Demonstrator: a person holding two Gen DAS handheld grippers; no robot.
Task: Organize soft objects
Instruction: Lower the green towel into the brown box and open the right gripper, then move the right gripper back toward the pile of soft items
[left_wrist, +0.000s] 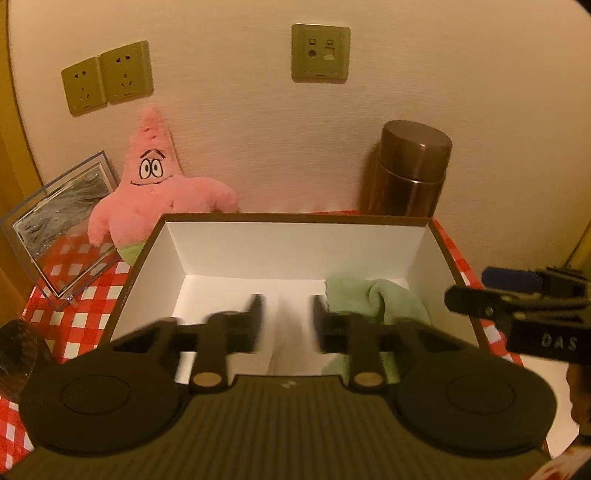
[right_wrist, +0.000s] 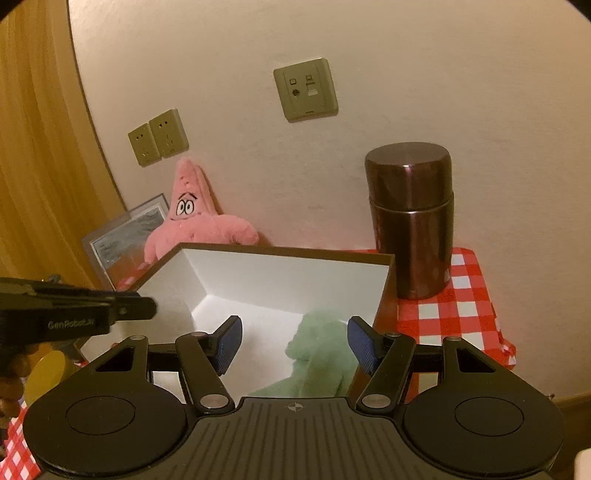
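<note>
A brown-rimmed box with a white inside stands open on the checked cloth. A crumpled pale green cloth lies in its right front corner. My left gripper hovers over the box with its jaws apart and only the white floor between them. My right gripper is open over the same corner. The green cloth lies below and between its blue pads, which do not press on it. A pink star plush leans on the wall behind the box's left end.
A brown metal flask stands at the box's right rear corner. A clear picture frame leans beside the plush. The red-white checked tablecloth ends close to the right. Wall sockets are above.
</note>
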